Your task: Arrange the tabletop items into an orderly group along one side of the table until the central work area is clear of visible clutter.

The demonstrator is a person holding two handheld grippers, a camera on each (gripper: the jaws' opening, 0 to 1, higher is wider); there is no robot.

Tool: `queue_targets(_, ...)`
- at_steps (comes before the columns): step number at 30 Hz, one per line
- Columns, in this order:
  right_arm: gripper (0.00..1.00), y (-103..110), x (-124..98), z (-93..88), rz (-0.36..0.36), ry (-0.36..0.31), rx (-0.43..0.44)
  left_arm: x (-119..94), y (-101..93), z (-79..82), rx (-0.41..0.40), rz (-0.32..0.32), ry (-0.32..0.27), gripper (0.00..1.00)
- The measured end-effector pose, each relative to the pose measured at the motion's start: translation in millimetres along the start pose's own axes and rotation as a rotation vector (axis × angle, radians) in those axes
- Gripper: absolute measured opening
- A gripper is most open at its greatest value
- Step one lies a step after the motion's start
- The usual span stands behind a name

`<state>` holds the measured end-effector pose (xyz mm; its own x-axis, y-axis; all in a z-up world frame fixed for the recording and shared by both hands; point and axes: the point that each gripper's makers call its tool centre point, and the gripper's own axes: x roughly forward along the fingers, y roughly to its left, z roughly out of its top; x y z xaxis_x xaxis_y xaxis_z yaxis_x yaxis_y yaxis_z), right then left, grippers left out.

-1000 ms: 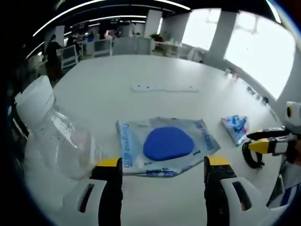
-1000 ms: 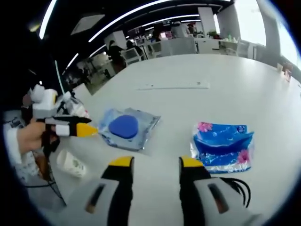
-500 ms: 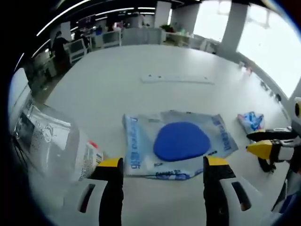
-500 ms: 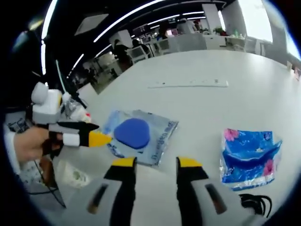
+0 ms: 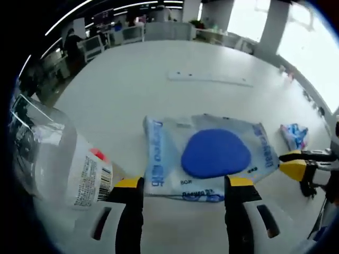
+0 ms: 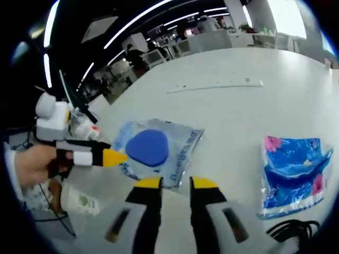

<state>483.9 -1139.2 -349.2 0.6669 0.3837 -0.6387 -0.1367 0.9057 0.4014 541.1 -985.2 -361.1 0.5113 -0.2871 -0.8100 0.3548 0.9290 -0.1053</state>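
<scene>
Left gripper view: left gripper point(image 5: 181, 185) jaws wide, nothing between them, tips just short of the clear packet point(image 5: 209, 159) with the blue pad inside, flat mid-table point(image 5: 132, 90). Clear plastic bottle point(image 5: 58, 159) lies close at left. Right gripper's yellow tip enters at right.

Right gripper view: right gripper point(image 6: 175, 185) jaws narrow but apart, empty, nearing the same packet point(image 6: 156, 151). Blue tissue pack point(image 6: 294, 172) well apart at right; black cable point(image 6: 288, 231) beside it.

Step, by my reading: approach to the packet. Next needs a low pinch on its thin edge, then a slide to one side.
</scene>
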Motion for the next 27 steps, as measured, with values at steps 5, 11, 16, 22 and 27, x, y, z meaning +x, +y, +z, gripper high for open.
queue_targets(5,0.04,-1,6,-5.0,-0.012,0.026,-0.004,-1,6.1,0.3,0.001,0.029,0.013,0.44)
queue_targets(11,0.0,-6,5,-7.6,-0.024,0.028,0.023,-5,14.2,-1.9,-0.001,0.074,0.017,0.23)
queue_targets(16,0.0,-12,3,-5.1,-0.04,0.023,0.017,-9,27.3,-1.6,0.068,0.147,0.028,0.0)
queue_targets(22,0.0,-13,-1,-2.5,-0.038,0.013,0.006,-9,18.0,0.0,0.0,0.099,0.024,0.0)
queue_targets(27,0.0,-16,-10,8.1,-0.047,-0.024,-0.014,-16,11.5,1.9,-0.047,0.059,0.016,0.0)
